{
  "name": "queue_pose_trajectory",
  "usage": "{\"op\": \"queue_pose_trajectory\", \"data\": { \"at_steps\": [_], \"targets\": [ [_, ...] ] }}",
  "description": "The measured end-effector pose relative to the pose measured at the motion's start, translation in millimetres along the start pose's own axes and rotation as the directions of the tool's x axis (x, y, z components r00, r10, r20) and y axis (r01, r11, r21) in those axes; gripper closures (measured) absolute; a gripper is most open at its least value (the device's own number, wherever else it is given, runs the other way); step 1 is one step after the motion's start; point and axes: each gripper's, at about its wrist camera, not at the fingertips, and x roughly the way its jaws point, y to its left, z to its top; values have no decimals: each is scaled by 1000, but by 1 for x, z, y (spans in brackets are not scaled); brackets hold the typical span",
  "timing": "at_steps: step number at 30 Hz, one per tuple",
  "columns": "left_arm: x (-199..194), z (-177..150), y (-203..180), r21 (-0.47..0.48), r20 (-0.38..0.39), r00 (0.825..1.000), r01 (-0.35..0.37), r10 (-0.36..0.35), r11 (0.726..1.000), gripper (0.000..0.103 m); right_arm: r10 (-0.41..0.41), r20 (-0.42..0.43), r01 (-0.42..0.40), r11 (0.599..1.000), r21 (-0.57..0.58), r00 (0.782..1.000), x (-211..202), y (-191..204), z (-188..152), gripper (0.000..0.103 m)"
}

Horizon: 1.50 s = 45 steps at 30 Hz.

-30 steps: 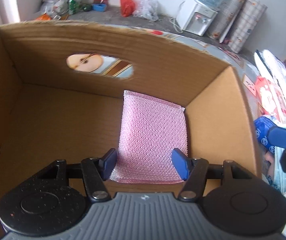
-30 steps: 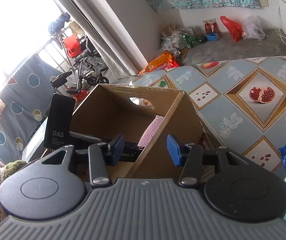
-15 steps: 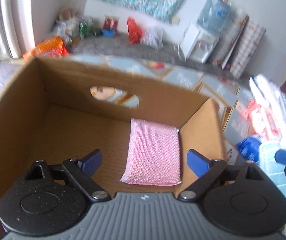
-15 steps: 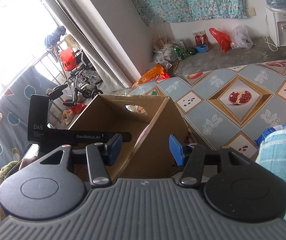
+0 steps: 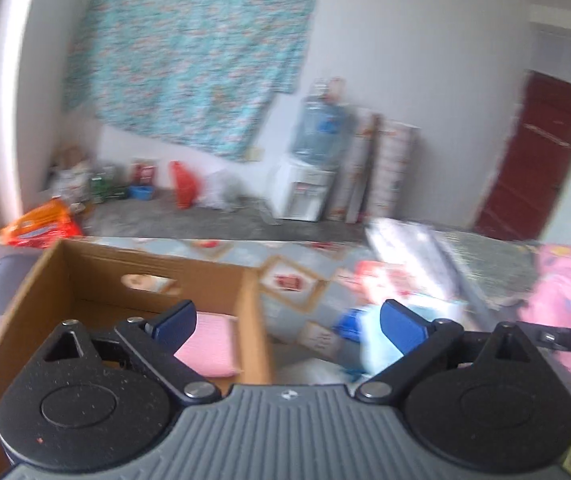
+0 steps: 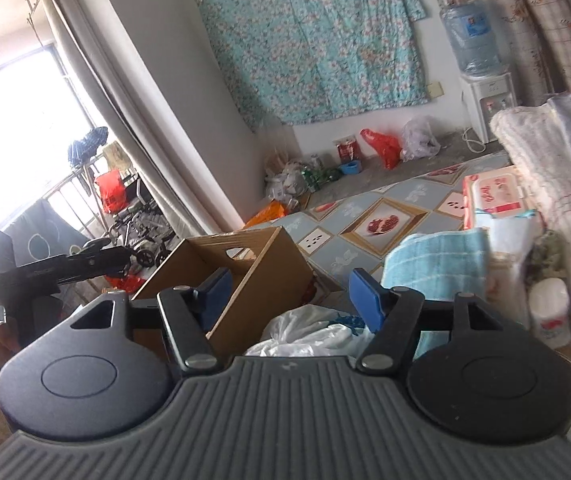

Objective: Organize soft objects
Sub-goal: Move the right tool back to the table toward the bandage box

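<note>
Resting on a patterned mat (image 6: 365, 236), one open brown cardboard box (image 5: 153, 280) already holds one pink knitted sponge pad (image 5: 209, 344) against its right wall. One folded light blue towel (image 6: 433, 260) waits outside. Left gripper (image 5: 285, 326) and right gripper (image 6: 289, 294), both empty, have just been opening.

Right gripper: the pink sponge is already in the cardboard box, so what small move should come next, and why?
Probably move the right gripper toward the folded blue towel and straddle its near edge. Its fingers have just been opening with nothing between them. The pink sponge already lies in the cardboard box, and the towel is outside, close ahead.
</note>
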Motion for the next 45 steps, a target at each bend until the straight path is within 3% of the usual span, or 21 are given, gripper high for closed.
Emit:
{"op": "queue_pose_trajectory", "data": {
  "at_steps": [5,8,13,17,21,24,26,32,35,40,45],
  "targets": [
    [-18,-30,-54,55,-14,989,149,-149,987,3,-55,42,55,998,16,998,-52,-19,-27,33],
    [-15,-58,-88,87,-32,980,200,-198,976,3,-89,26,88,996,18,996,-67,-31,-43,33],
    [18,-105,-146,200,-93,970,240,-226,950,3,-153,-43,154,988,12,987,-76,-54,-60,33],
    [47,-136,-177,215,-132,965,250,-225,944,4,-203,-106,201,979,-23,974,-78,-68,-74,33],
    [80,-160,-198,239,-201,949,289,-244,927,12,-244,-151,241,970,-40,958,-66,-91,-80,33],
    [102,-173,-213,277,-250,938,309,-242,910,29,-253,-192,252,967,-33,948,-48,-112,-81,33],
    [115,-180,-221,295,-282,929,323,-241,899,47,-251,-218,251,968,-31,943,-34,-125,-80,33],
    [154,-194,-235,276,-378,894,355,-239,893,71,-239,-270,234,971,-49,933,6,-153,-76,43],
    [168,-199,-238,260,-418,870,391,-262,883,72,-231,-296,218,973,-75,927,25,-161,-72,47],
    [186,-208,-238,253,-465,849,401,-253,880,72,-242,-331,210,969,-131,912,56,-172,-66,47],
    [200,-211,-230,246,-491,844,373,-216,895,72,-240,-356,189,967,-174,903,80,-180,-64,47]
  ]
}}
